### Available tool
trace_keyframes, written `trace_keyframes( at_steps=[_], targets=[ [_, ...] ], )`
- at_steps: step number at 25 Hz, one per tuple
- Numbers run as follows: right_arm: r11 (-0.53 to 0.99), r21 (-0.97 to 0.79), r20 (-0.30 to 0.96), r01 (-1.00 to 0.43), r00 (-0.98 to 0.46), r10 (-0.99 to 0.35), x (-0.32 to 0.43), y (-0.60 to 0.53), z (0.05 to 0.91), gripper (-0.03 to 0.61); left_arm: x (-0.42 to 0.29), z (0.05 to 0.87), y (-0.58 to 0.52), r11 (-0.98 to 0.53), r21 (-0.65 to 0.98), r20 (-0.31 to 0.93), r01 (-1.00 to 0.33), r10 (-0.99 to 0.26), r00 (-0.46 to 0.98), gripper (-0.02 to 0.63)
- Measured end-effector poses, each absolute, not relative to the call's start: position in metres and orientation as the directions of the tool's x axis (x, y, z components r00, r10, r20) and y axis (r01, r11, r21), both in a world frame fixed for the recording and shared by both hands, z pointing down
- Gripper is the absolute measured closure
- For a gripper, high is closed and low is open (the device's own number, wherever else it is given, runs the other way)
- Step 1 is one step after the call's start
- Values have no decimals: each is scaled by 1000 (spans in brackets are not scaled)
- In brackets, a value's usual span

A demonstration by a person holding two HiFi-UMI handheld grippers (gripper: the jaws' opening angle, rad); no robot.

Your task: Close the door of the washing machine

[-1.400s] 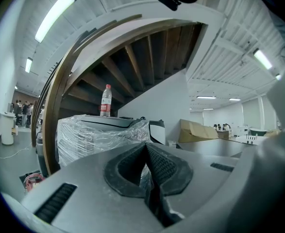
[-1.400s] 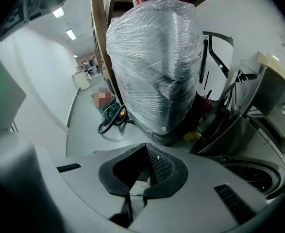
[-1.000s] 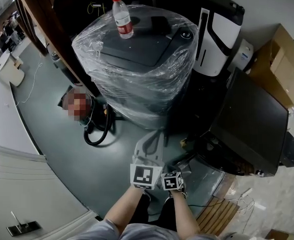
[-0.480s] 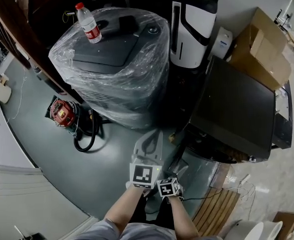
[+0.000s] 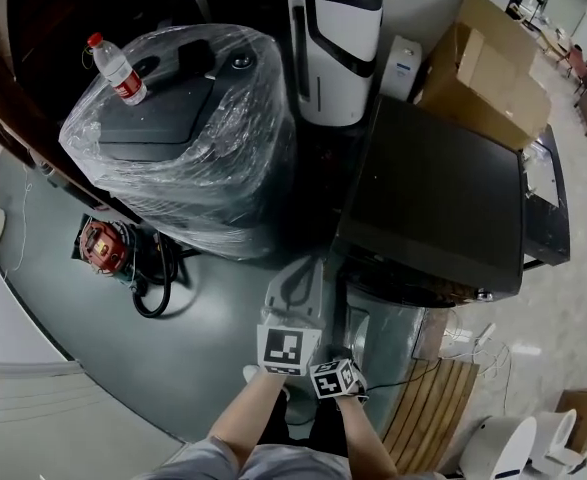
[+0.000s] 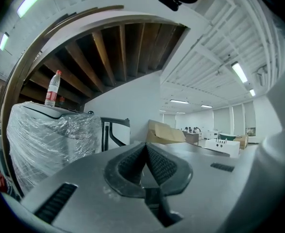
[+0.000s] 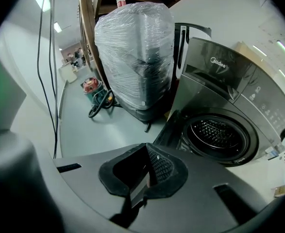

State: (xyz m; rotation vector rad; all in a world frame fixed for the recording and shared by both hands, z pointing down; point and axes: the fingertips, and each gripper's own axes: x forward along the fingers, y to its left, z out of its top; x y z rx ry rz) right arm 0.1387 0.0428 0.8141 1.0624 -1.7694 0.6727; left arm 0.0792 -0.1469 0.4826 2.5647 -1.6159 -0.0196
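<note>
Right gripper view — door (image 7: 167, 126) open, floor (image 7: 98, 130) beside.

Beyond the jaws of the right gripper (image 7: 147, 165), the washing machine (image 7: 229, 81) is cut off at the right edge, and its door (image 7: 167, 128) shows only as a dark, edge-on strip. In the head view the machine's top hides the drum (image 7: 217, 135). Far left of the jaws of the left gripper (image 6: 145, 149), the label on the bottle (image 6: 52, 89) is too small to read.
</note>
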Motion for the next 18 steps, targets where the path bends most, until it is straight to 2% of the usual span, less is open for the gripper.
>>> trace_keyframes(
  at_steps=[18],
  targets=[
    [335,301,860,-893,102,-501,277,18,807,578,163,492,-151,-505,110,56,-856,-857,512,614]
  ],
)
